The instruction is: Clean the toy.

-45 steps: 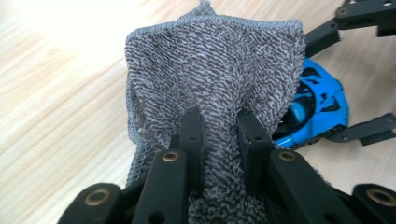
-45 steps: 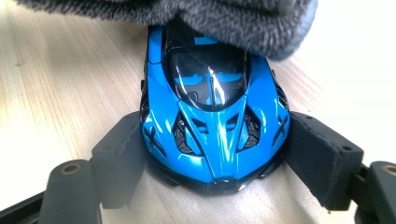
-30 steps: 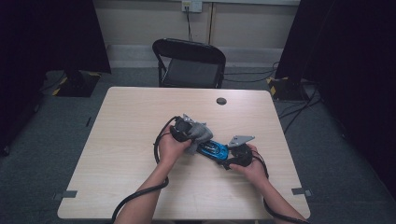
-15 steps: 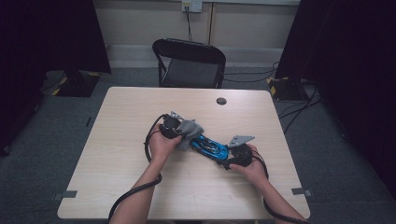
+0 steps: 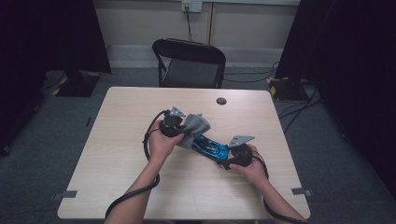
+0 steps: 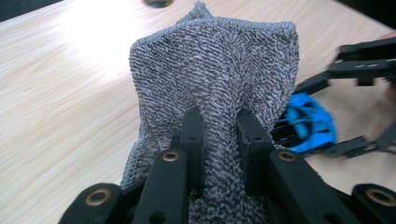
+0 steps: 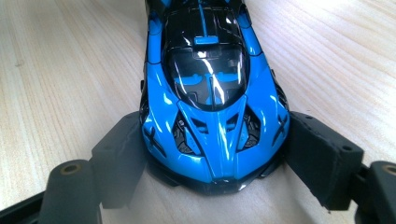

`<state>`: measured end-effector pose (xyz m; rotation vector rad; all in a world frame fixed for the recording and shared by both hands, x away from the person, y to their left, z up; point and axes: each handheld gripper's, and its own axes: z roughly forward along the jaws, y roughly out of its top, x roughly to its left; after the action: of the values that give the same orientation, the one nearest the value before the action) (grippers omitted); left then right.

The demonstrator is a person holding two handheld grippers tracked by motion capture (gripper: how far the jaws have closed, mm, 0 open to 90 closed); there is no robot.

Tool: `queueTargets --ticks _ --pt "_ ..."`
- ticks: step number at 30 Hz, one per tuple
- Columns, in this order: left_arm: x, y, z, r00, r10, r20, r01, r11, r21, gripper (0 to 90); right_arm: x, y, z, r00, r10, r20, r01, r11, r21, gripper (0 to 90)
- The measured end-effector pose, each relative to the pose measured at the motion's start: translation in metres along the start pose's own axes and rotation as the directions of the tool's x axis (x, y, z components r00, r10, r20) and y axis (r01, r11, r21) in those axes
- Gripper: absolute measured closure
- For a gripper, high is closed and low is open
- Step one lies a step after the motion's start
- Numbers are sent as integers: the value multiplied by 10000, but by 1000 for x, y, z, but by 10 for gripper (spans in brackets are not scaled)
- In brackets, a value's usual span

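The left gripper (image 6: pixel 219 140) pinches a grey cloth (image 6: pixel 219 74). The right gripper (image 7: pixel 215 154), at the cloth's four o'clock, clamps the blue toy car (image 7: pixel 210 88)

No legible text, labels, brands, numbers or signs were found on anything in the three views.
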<state>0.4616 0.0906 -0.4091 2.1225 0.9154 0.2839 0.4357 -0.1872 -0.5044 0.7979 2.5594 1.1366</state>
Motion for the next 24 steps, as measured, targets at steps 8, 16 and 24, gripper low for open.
queueTargets --ticks 8,16,24 --pt "-26 6 19 9965 427 713 -432 9991 48 757 0 0 0 10000 0 1 0 10000 -1 239" --pt "-53 9 44 9873 816 1363 -863 9959 288 757 0 0 0 10000 -9 11 9 10000 -8 239" --pt "-72 4 67 9806 1059 1651 -1183 9907 673 756 0 0 0 10000 1 16 -1 10000 -9 239"
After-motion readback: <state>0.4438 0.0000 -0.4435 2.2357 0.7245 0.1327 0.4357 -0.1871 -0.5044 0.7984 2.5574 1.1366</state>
